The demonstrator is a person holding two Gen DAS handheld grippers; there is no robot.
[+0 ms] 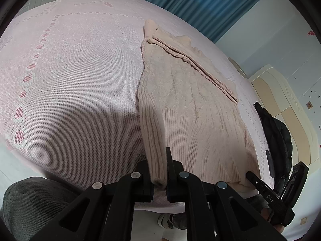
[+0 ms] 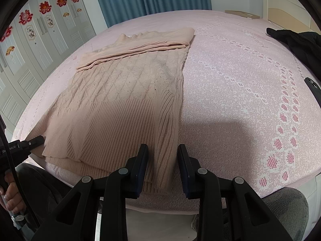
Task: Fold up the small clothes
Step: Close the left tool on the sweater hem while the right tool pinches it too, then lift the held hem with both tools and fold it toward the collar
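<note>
Your left gripper (image 1: 160, 172) clamps the hem corner of the pale pink ribbed knit sweater (image 2: 128, 92); your right gripper (image 2: 162, 166) straddles the other corner, jaws wide.

The sweater lies flat on the pink woven bedspread (image 2: 230, 84), a crumpled black jacket (image 2: 299, 42) well apart near the cream headboard (image 2: 286, 10).

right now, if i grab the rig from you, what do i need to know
left gripper: shut on the sweater at its near left hem corner.
right gripper: open, fingers either side of the near right edge, not clamped.
The sweater lies flat on the bed, one sleeve folded across the chest, the other down the right side.
Left to do: probably close the right, then fold the hem up toward the collar.
</note>
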